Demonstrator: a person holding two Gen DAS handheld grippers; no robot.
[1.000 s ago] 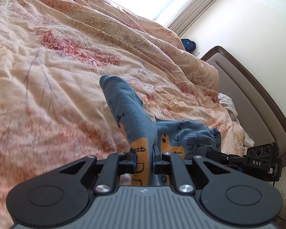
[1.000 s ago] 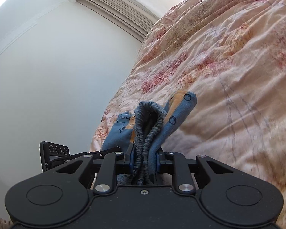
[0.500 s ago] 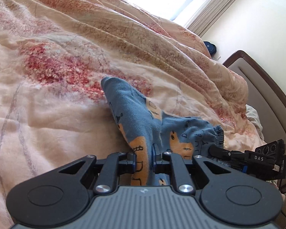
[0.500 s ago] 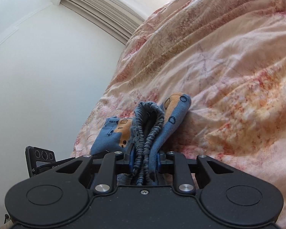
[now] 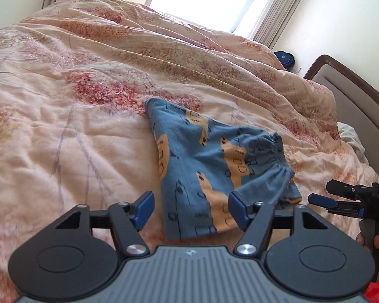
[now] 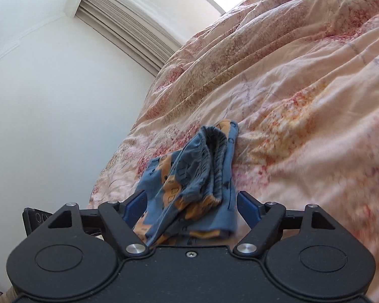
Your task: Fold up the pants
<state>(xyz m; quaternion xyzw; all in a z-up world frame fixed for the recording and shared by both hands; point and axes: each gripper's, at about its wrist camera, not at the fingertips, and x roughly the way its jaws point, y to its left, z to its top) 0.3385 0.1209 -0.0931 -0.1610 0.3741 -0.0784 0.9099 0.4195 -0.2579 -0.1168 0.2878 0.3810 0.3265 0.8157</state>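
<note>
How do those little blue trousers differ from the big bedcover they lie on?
The pants are small and blue with orange shapes; the duvet is large and peach with red blotches. The pants lie folded in a compact bundle with a gathered elastic waistband; the duvet spreads across the whole bed in long wrinkles. Both are soft, creased fabric.

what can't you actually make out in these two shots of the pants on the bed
- Pants near hem, left wrist view: hidden behind the left gripper body.
- Pants' folded layers, right wrist view: bunched waistband covers them; the count is unclear.
- Duvet, right wrist view: motion blur smears the right side.
- Right gripper, left wrist view: cut off by the frame's right edge.
- Dark blue object by the wall: too small to identify.
</note>
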